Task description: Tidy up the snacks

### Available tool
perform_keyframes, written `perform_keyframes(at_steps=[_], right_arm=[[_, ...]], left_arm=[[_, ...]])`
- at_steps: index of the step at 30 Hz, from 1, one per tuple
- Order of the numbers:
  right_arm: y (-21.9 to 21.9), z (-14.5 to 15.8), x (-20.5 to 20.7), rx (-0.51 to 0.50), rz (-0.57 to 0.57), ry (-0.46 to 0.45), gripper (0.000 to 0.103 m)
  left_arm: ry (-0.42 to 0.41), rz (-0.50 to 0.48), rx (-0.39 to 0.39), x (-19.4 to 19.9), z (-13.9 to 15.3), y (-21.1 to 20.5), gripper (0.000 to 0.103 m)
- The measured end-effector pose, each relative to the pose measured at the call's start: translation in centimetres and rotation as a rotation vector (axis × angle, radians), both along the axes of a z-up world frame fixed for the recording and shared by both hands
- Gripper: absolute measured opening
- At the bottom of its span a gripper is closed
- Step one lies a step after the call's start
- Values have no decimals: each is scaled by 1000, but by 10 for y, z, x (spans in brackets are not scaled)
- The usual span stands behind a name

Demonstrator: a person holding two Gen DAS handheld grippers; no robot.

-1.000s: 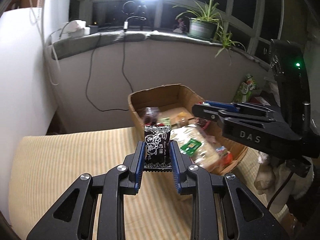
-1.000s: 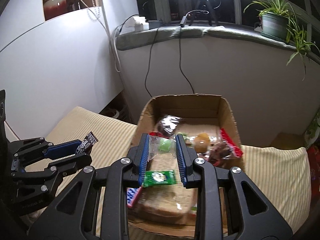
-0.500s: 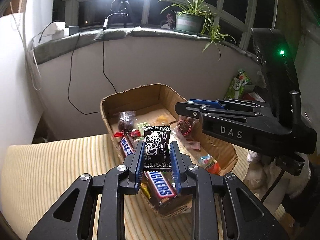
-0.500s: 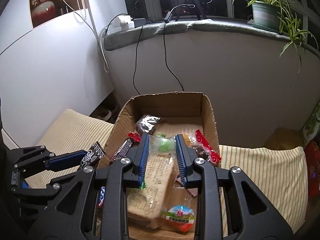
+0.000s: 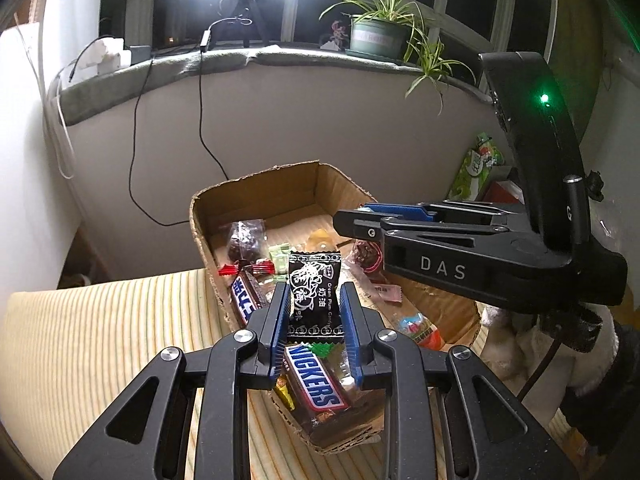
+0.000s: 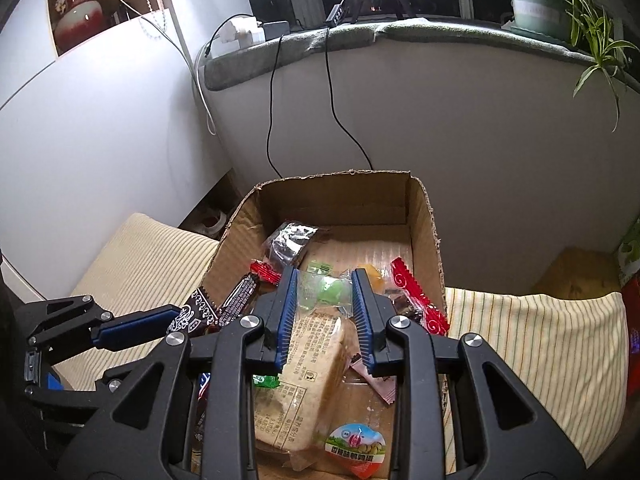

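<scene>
Snacks: two held pieces, both above the cardboard box [image 5: 256,196] on the striped cushion [image 5: 100,340].
Left gripper [image 5: 316,312]: jaws nearly together, pinching a black plum-candy packet [image 5: 316,292] upright by its lower half.
Right gripper [image 6: 325,308]: jaws closed partway on a clear wrapper with a green sweet [image 6: 326,292].
Around the left tongs: Snickers bar [image 5: 316,380] directly beneath at 6 o'clock; dark bagged snack [image 5: 246,236] at 11 o'clock; the right tool crosses in from 3 o'clock.
Around the right tongs: bread packet [image 6: 304,376] at 6 o'clock, red wrapper [image 6: 416,300] at 3 o'clock, jelly cup [image 6: 356,446] low at 5 o'clock; left tool at 9 o'clock.
Risk: the two tools sit close over one small box, so a careless release swing could knock them together; the thin clear wrapper looks slippery and could slide out early; a drop near the left rim could land on the cushion.
Change: a second ago the black packet hung over the cushion short of the box; both grippers now sit over its contents, grips unchanged.
</scene>
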State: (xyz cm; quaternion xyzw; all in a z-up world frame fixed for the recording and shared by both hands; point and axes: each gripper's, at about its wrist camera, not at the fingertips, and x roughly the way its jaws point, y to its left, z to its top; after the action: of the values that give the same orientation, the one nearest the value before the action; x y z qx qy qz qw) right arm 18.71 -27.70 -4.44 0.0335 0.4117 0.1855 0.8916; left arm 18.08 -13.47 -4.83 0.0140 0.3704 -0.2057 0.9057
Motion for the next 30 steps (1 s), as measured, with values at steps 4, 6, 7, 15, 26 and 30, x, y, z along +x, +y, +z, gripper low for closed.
perform_keyframes(at_steps=[4, 6, 7, 15, 26, 30], right_arm=[[-1, 0, 0, 2, -4, -1, 29], [-1, 1, 0, -2, -5, -3, 32], [-1, 1, 0, -3, -4, -3, 37], [-2, 5, -4, -16, -14, -20, 64], [-9, 14, -14, -27, -44, -51, 94], [-10, 15, -18, -41, -54, -51, 97]], left_arm=[[-2, -4, 2, -1, 0, -2, 24], [-3, -3, 1, -1, 0, -2, 24], [-3, -2, 1, -1, 0, -2, 24], [-7, 0, 3, -3, 2, -1, 28], [-29, 13, 3, -16, 5, 2, 75], [-32, 20, 6, -20, 6, 4, 80]])
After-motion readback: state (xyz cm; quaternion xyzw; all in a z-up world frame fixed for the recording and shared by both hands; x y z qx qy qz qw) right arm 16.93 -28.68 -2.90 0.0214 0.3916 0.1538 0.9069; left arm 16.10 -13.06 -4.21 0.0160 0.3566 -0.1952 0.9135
